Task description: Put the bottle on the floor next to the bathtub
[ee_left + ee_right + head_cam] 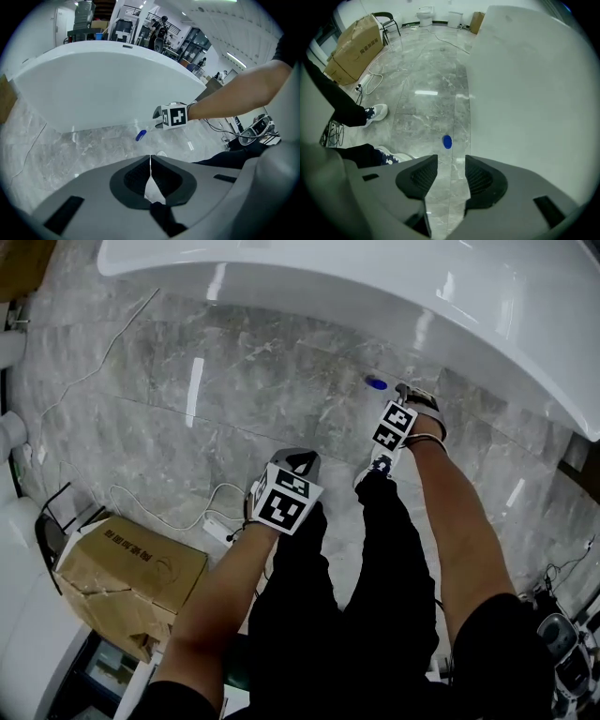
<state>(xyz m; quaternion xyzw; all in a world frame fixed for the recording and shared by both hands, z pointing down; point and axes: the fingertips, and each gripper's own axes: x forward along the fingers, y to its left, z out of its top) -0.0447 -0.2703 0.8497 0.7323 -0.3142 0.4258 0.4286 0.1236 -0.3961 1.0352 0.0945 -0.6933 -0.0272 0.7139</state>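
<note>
The right claw (pixel 451 164) points down at the grey marble floor (pixel 426 108) with its jaws spread wide and only bare floor showing between them. The bottle (pixel 447 142), seen from above as a small blue cap, stands on the floor just beyond the claw's tips, clear of both jaws and close to the white bathtub (pixel 525 84) wall. The left claw (pixel 150 161) has its jaws pressed together on nothing, with the bottle (pixel 140 135) well ahead of it.
</note>
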